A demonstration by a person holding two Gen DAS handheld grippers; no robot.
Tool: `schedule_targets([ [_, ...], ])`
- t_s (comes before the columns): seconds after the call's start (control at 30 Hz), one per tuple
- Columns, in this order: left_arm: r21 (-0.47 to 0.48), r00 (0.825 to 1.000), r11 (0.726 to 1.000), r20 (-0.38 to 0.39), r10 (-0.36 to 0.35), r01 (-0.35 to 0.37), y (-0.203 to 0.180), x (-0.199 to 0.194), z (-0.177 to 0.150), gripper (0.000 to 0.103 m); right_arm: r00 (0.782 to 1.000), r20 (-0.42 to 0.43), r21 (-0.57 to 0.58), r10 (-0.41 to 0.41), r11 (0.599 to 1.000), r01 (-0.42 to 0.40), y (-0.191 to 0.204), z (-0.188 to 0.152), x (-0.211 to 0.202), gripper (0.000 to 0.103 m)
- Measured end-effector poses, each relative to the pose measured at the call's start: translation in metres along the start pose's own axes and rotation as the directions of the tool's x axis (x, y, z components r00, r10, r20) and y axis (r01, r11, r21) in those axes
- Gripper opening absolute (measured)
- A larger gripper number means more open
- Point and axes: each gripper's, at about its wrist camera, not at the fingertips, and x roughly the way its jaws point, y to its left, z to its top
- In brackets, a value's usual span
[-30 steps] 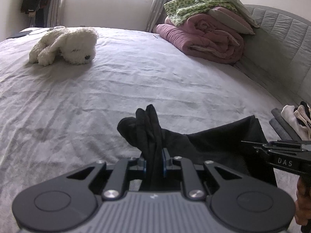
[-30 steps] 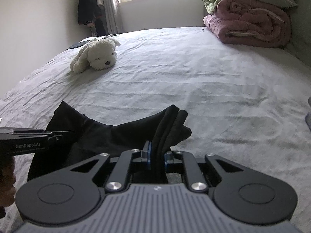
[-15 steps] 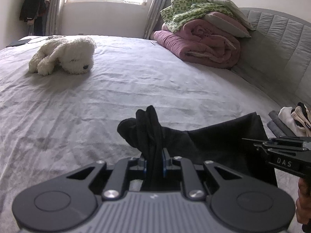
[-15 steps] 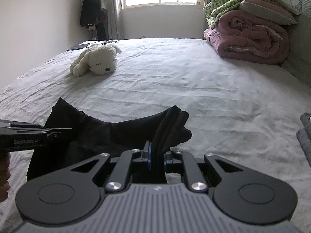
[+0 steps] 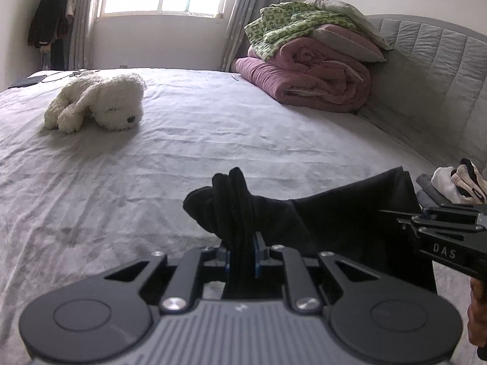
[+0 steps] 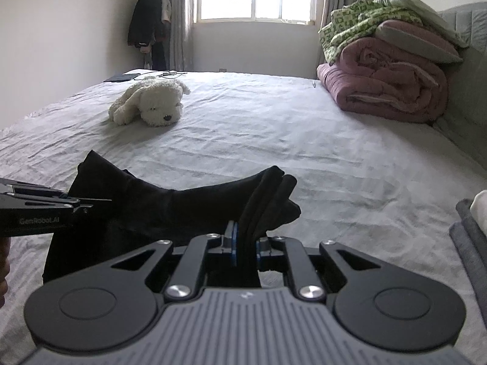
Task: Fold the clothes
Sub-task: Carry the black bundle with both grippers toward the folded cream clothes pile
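Observation:
A black garment point(image 5: 334, 222) hangs stretched between both grippers just above the grey bed sheet point(image 5: 213, 140). My left gripper point(image 5: 242, 254) is shut on a bunched corner of it, whose folds stick up past the blue pads. My right gripper point(image 6: 245, 248) is shut on the opposite bunched corner of the black garment point(image 6: 152, 210). Each gripper shows in the other's view: the right one point(image 5: 395, 214) at the right edge, the left one point(image 6: 100, 202) at the left edge. The cloth sags between them and its lower part hangs out of sight.
A white plush dog point(image 5: 97, 103) lies far left on the bed. A rolled pink quilt point(image 5: 307, 82) topped by a green checked blanket point(image 5: 292, 22) and pillow sits against the padded headboard point(image 5: 426, 70). Folded clothes point(image 5: 450, 182) lie at the right edge. Dark clothing point(image 6: 147, 21) hangs in the corner.
Both views have tipped upward, so the window and far wall show more. The black garment stays gripped at both corners and stretched the same way.

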Motion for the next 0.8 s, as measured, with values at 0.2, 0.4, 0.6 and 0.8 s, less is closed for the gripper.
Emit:
schedule_targets([
  [0.2,0.021,1.0,1.0,0.01,-0.007,0.007,-0.008,-0.002,-0.001,0.013,0.999,-0.001,-0.014,-0.033,0.999,0.033,0.001,0.0,-0.003,0.012],
  [0.4,0.031,1.0,1.0,0.019,-0.006,0.005,-0.013,-0.003,-0.002,0.013,0.998,0.006,-0.035,-0.055,0.998,0.055,0.003,0.001,-0.008,0.012],
  [0.6,0.048,1.0,0.999,0.021,0.012,-0.013,-0.023,-0.005,-0.005,0.012,0.997,0.021,-0.051,-0.072,0.996,0.073,0.003,0.002,-0.013,0.012],
  [0.8,0.028,0.999,0.999,0.029,0.018,-0.019,-0.03,-0.009,-0.009,0.012,0.994,0.048,-0.094,-0.1,0.99,0.105,0.007,0.0,-0.022,0.012],
])
